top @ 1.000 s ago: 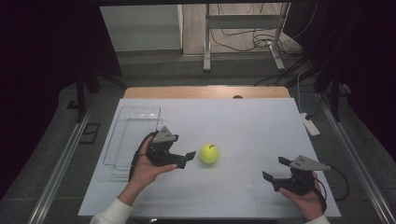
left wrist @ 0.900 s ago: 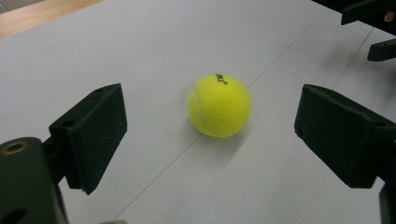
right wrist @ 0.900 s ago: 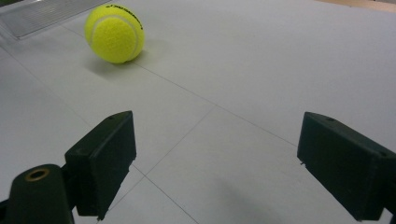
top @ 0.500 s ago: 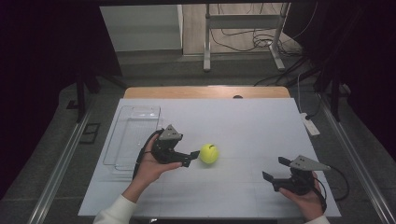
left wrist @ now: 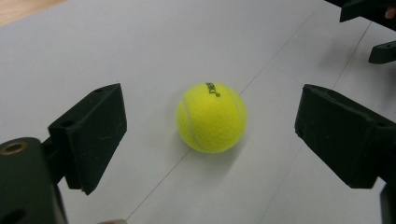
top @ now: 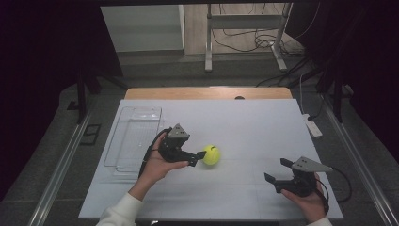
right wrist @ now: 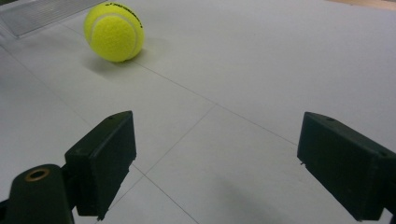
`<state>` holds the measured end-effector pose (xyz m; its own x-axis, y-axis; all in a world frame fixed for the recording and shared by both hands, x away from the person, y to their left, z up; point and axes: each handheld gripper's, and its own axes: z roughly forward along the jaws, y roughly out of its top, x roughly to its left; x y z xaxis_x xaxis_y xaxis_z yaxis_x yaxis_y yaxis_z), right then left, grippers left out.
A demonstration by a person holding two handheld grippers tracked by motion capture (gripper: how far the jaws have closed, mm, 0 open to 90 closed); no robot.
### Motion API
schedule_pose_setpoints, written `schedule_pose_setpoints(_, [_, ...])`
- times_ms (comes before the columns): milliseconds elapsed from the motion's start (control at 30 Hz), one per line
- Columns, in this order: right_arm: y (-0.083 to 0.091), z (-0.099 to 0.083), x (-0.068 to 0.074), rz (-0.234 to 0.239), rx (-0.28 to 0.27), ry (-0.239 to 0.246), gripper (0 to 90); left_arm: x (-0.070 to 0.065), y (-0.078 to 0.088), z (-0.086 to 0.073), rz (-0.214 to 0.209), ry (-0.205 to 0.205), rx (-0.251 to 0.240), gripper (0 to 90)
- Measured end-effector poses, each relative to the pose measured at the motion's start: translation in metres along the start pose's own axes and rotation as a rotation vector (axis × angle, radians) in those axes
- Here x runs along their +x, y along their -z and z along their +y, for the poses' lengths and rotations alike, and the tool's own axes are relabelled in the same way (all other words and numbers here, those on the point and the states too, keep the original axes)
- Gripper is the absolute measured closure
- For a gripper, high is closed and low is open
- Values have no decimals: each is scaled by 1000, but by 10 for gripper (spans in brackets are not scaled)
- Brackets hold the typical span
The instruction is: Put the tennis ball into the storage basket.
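A yellow tennis ball (top: 211,154) lies on the white table top (top: 244,127), near the middle. My left gripper (top: 196,158) is just left of it, open, with its tips almost at the ball. In the left gripper view the ball (left wrist: 211,117) sits between and slightly beyond the two black jaws of that gripper (left wrist: 215,133), touching neither. My right gripper (top: 277,170) rests open near the front right of the table, well apart from the ball. From the right gripper (right wrist: 215,140) the ball (right wrist: 114,31) shows far off at upper left.
A clear plastic tray (top: 136,136) lies at the table's left, behind my left hand, and its corner (right wrist: 42,11) shows in the right gripper view. The right gripper (left wrist: 369,28) shows far off in the left gripper view. A white power strip (top: 312,126) lies off the right edge.
My left gripper has moved right, closing in on the ball with its jaws open. The ball and the right gripper have stayed put.
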<state>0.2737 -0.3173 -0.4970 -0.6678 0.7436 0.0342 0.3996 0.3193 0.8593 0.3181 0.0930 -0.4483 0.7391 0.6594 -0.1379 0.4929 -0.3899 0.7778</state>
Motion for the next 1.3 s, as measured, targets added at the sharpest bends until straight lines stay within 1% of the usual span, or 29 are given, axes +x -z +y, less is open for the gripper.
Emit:
schedule_pose_setpoints(167, [0, 0, 0, 0, -1, 2, 121, 3, -8, 1, -3, 4, 23, 102])
schedule_pose_setpoints(300, [0, 0, 0, 2, 1, 2, 121, 5, -12, 1, -4, 6, 32, 100])
schedule_pose_setpoints(433, [-1, 0, 0, 3, 2, 2, 121, 6, -17, 2, -15, 9, 42, 100])
schedule_pose_setpoints(600, [-1, 0, 0, 4, 2, 1, 121, 6, -26, 3, -30, 6, 63, 97])
schedule_pose_setpoints(733, [-1, -1, 0, 2, 6, 3, 121, 5, -34, 5, -50, 4, 88, 89])
schedule_pose_setpoints(867, [-2, -1, 0, 4, 5, 2, 121, 4, -41, 6, -55, -9, 110, 87])
schedule_pose_setpoints(1200, [-2, -1, 0, 8, 6, 4, 121, 5, -59, 7, -63, -2, 142, 78])
schedule_pose_setpoints(1267, [-2, -1, 0, 7, 7, 4, 121, 4, -63, 7, -66, -8, 157, 75])
schedule_pose_setpoints(1300, [-2, -1, 0, 6, 8, 3, 121, 4, -63, 7, -66, -8, 157, 74])
